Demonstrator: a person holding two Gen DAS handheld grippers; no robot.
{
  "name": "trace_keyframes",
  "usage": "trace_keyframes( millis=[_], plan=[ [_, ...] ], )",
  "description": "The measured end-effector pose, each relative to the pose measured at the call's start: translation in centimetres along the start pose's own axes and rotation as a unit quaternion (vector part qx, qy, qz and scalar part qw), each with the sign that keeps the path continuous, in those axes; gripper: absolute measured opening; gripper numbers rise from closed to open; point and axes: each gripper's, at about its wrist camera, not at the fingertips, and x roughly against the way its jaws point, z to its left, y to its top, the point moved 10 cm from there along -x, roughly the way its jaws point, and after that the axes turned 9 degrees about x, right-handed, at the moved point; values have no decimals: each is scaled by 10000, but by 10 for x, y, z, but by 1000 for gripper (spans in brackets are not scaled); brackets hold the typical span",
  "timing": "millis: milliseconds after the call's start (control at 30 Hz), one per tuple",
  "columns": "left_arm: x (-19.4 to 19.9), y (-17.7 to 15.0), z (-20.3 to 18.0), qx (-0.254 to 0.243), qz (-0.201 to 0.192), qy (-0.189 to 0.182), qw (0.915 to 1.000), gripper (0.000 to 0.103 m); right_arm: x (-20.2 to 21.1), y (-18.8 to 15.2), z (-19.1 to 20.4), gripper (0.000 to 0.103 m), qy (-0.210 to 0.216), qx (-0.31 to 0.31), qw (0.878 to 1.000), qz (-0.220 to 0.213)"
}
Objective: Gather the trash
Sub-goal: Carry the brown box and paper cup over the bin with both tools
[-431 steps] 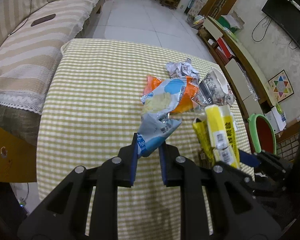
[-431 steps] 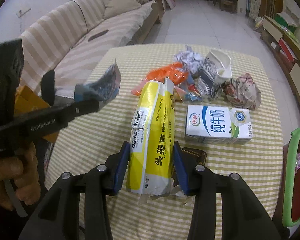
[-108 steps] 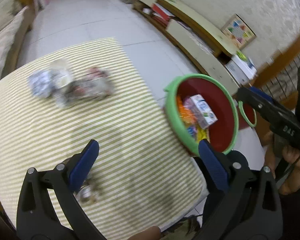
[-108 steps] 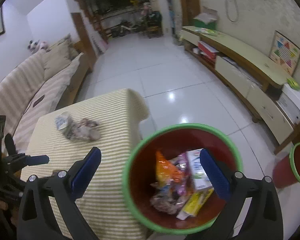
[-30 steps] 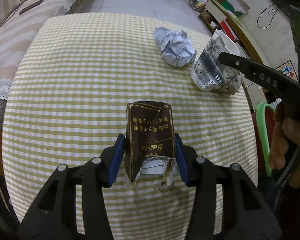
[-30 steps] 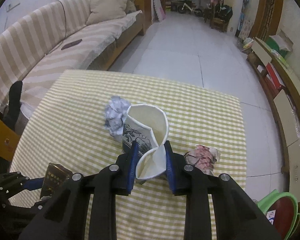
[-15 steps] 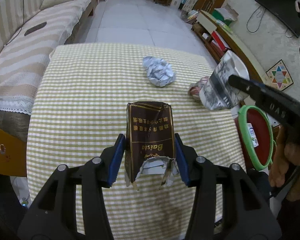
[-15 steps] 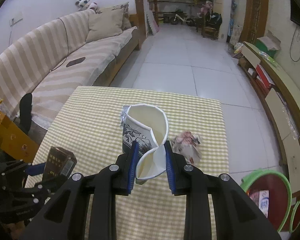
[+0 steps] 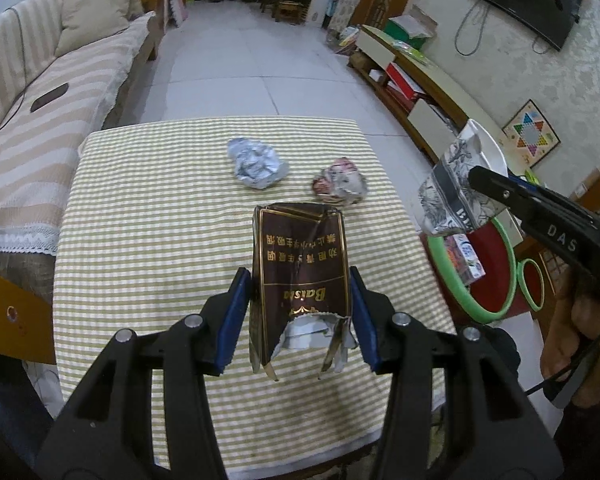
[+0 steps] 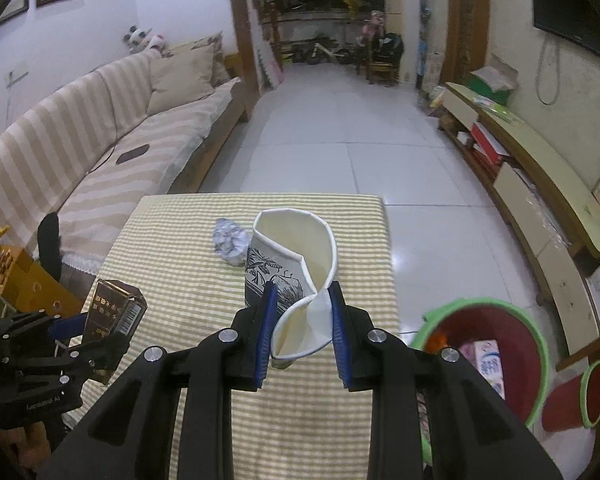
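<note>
the left gripper (image 9: 300,316) clamps a torn brown box (image 9: 300,276) above the checked table (image 9: 148,240). the right gripper (image 10: 302,330) pinches a crushed paper cup (image 10: 296,260), which hides part of a grey paper ball (image 10: 230,240). the bin (image 10: 540,344) beside the table is partly cut off.

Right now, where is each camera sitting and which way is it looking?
Left wrist view: sits on the left gripper, looks down over the checked table; its fingers hold a brown box; the person's right hand shows.
Right wrist view: sits on the right gripper, looks across the table to the sofa; its fingers pinch a paper cup.
Both show the table, the red bin, the silver paper ball and the other gripper.
</note>
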Motion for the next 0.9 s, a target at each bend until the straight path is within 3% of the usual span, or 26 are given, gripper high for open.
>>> trace_keyframes(
  millis=[433, 900],
  plan=[
    [-25, -5, -97, -622, 207, -401, 9970, 46, 38, -34, -91, 25, -527, -661, 9964, -47],
    [-57, -7, -193, -1303, 445, -792, 9873, 46, 54, -74, -174, 25, -944, -1290, 9871, 15]
  ],
)
